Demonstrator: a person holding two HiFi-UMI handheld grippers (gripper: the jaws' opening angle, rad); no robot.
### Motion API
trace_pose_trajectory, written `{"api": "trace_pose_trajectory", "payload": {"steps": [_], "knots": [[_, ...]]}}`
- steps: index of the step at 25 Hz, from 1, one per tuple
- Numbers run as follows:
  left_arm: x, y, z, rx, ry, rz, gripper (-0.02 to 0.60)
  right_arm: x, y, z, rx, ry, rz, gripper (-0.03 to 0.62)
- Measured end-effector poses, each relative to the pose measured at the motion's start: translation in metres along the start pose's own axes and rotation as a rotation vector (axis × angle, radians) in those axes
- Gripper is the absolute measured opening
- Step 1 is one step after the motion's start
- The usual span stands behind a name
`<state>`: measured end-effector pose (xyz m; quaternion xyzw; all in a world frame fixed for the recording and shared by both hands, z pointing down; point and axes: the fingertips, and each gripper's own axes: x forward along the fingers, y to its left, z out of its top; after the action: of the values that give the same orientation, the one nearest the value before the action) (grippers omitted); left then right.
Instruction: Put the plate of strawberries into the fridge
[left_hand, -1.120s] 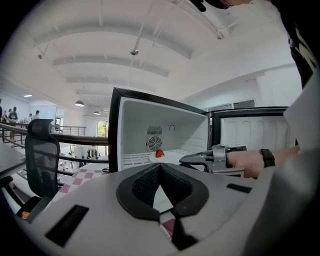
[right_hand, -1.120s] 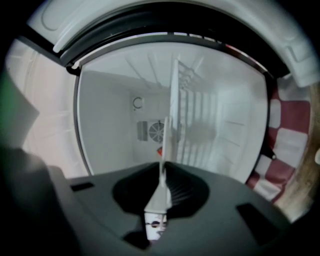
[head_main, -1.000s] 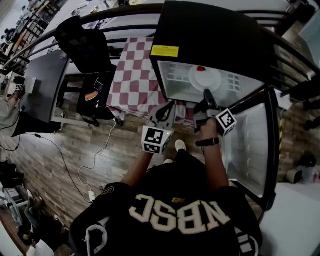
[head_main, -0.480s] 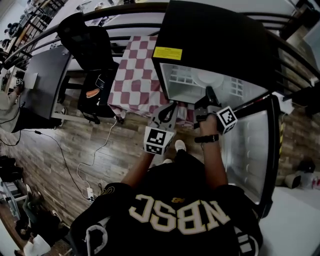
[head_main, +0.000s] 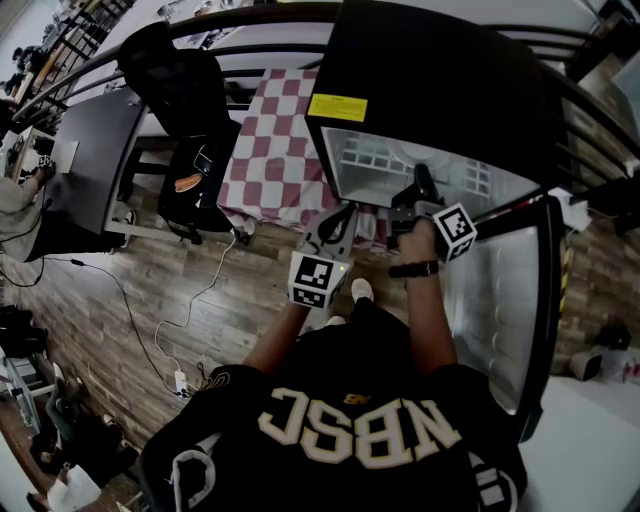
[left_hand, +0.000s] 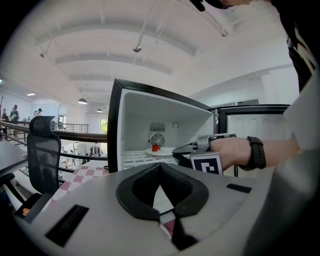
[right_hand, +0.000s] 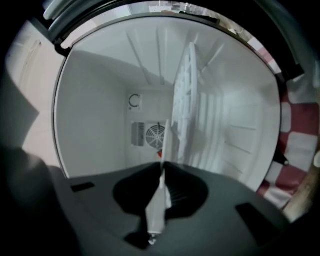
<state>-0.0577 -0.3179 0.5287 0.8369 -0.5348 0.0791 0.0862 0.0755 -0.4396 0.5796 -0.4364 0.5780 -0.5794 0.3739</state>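
Observation:
A white plate (left_hand: 162, 150) carrying a red strawberry (left_hand: 155, 147) rests level over the white wire shelf (left_hand: 135, 157) inside the open fridge (head_main: 430, 80). My right gripper (head_main: 421, 184) reaches into the fridge and is shut on the plate's near rim (right_hand: 163, 159), seen edge-on between its jaws. In the head view the fridge's black top hides the plate. My left gripper (head_main: 338, 220) hangs just outside the fridge's lower left corner. It is shut (left_hand: 160, 183) with nothing in it.
The fridge door (head_main: 490, 290) stands open to the right. A table with a red and white checked cloth (head_main: 270, 150) is left of the fridge, with a black chair (head_main: 170, 80) and a dark desk (head_main: 80, 160) beyond. Wooden floor lies below.
The right gripper has pushed the plate deeper into the fridge, so it has slipped out of sight under the black top in the head view. The left gripper has barely moved.

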Motion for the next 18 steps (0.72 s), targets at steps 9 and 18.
{"api": "trace_pose_trajectory", "payload": {"steps": [9,18], "knots": [[-0.002,-0.007,0.002,0.006,-0.003,-0.015,0.015,-0.004,0.000,-0.003,-0.070,0.022,-0.093,0.035],[-0.011,-0.009,0.001,0.012,-0.007,-0.021,0.015,-0.010,-0.009,-0.005,-0.058,0.012,-0.128,0.034]]}}
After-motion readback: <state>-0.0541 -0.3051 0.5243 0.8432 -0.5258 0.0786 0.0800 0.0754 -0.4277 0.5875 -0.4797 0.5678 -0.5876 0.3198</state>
